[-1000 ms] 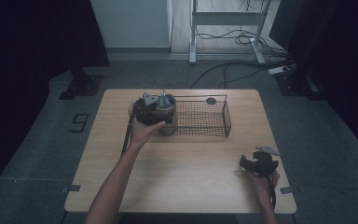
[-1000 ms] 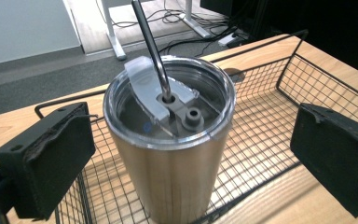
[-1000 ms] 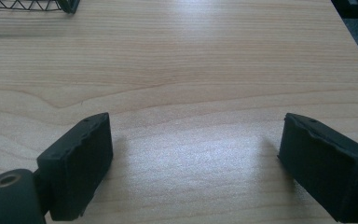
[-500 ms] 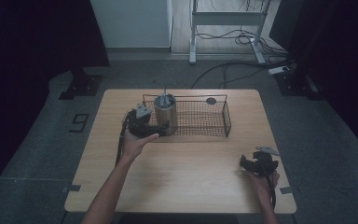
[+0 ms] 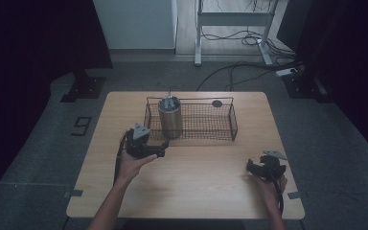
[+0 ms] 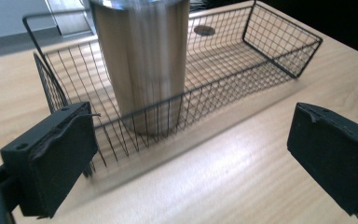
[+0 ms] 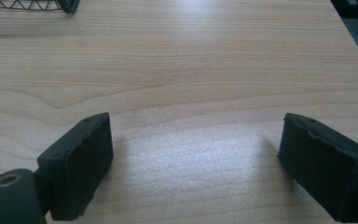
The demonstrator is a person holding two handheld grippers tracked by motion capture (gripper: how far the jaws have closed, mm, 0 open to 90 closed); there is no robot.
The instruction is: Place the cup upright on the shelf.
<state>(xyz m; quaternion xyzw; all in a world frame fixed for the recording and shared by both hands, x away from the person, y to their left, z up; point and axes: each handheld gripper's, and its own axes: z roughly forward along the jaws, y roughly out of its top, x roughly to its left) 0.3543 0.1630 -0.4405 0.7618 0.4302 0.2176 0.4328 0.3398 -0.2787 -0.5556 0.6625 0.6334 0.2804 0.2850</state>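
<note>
Nearest you, your right tool (image 5: 263, 166) sits released on the pale wood-grain counter (image 5: 196, 191) near its right edge, jaws spread wide over bare surface; your left tool (image 5: 146, 146), likewise released and holding nothing, hovers just in front of the wire basket (image 5: 220, 132). The metal tumbler (image 5: 170, 117) stands upright inside the basket's left end, with a small dark disc (image 5: 216, 103) on the counter behind the basket. Beyond lies grey carpet (image 5: 326, 143), loose cables (image 5: 230, 76), a white frame's legs (image 5: 199, 60) and dark surroundings.
</note>
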